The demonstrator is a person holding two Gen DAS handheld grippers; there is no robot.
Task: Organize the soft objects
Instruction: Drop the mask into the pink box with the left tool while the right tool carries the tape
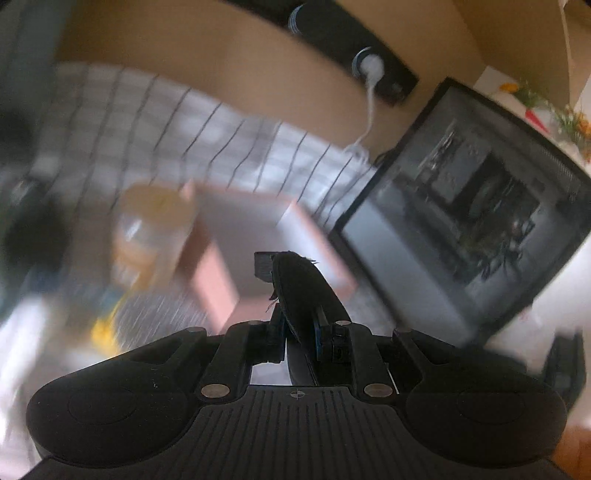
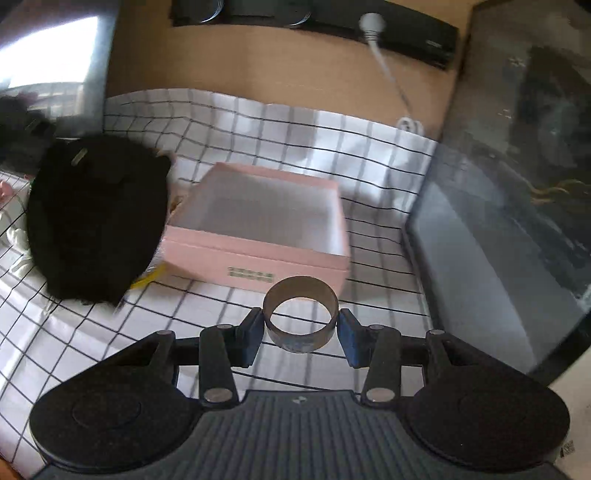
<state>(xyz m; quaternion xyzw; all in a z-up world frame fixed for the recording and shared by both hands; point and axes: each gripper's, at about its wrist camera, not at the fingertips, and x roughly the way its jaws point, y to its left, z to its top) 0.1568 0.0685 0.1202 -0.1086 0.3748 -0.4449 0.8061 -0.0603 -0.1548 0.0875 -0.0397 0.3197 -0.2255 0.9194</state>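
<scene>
In the left wrist view my left gripper [image 1: 291,284] is shut on a flat black fabric piece [image 1: 303,291], seen edge-on and standing up between the fingers. Beyond it lies the open pink box [image 1: 240,236], blurred. In the right wrist view a large black fabric piece [image 2: 96,221] hangs over the left side of the pink box [image 2: 258,254]; it is probably the same piece. My right gripper [image 2: 301,326] is shut on a brown cardboard ring [image 2: 301,336], its blue pads [image 2: 251,338] pressing both sides, just in front of the box.
A white cloth with a black grid [image 2: 332,136] covers the surface. A dark glass-fronted panel [image 2: 517,221] stands at the right. A black power strip [image 2: 406,33] with a white plug and cable lies against the cardboard backing. Blurred yellowish items [image 1: 155,229] sit left of the box.
</scene>
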